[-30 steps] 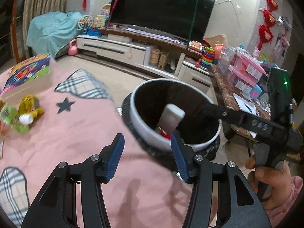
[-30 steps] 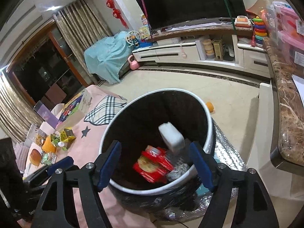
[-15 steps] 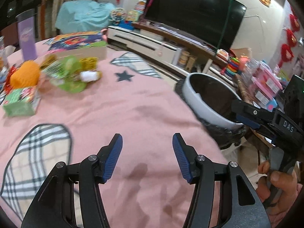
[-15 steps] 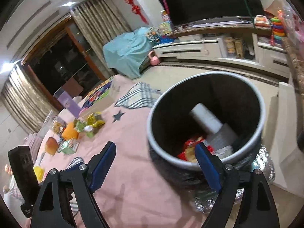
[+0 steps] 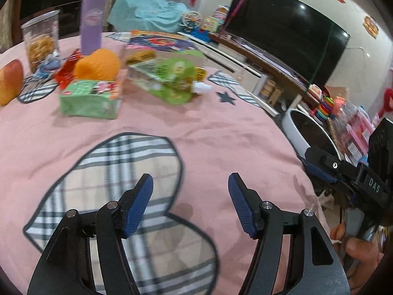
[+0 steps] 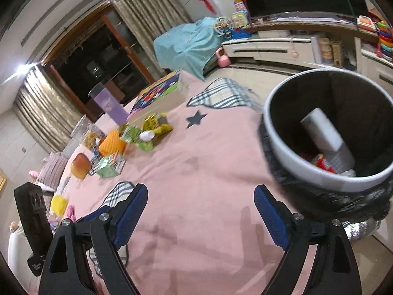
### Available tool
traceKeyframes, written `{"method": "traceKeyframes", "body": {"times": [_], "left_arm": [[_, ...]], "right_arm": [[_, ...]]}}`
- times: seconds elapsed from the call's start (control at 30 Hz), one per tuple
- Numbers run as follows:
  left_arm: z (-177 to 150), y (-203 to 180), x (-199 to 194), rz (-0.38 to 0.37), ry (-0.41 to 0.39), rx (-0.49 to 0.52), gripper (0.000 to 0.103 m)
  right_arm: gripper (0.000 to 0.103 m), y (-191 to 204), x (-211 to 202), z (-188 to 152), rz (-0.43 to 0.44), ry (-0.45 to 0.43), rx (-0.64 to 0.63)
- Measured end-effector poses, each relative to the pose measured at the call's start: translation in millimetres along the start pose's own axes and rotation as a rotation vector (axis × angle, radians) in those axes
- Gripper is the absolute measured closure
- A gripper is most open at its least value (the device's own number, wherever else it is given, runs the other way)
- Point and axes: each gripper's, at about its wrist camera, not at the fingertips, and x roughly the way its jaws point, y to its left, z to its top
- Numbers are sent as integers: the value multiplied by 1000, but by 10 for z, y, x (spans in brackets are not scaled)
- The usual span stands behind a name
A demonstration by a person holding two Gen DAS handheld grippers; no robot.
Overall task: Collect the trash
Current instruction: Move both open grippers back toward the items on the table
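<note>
We hold both claws, left claw (image 5: 190,204) and right claw (image 6: 200,217), apart and empty; bin (image 6: 289,162) partly filled, wrappers (image 5: 169,81) upper left remain on the worktop (image 5: 221,132).

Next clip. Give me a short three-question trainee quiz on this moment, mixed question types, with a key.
1. True or false: the left gripper is carrying a piece of trash.
2. Multiple choice: the bin stands A) on the pink tablecloth, B) beside the table's edge, C) on the TV shelf.
3. Short answer: what is visible inside the bin?

Key
1. False. Its jaws are open with only tablecloth between them, and have just been opening; the right gripper is likewise open and empty.
2. B.
3. A white bottle-like container leaning against the wall and some red wrapping; the green carton and green pouch remain on the table.
</note>
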Motion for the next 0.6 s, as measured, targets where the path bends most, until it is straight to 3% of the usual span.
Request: {"method": "traceKeyframes", "body": {"times": [0.6], "left_arm": [[186,541,32,96,-14,-77,32]], "right_arm": [[13,359,421,79,50,44,-40]]}}
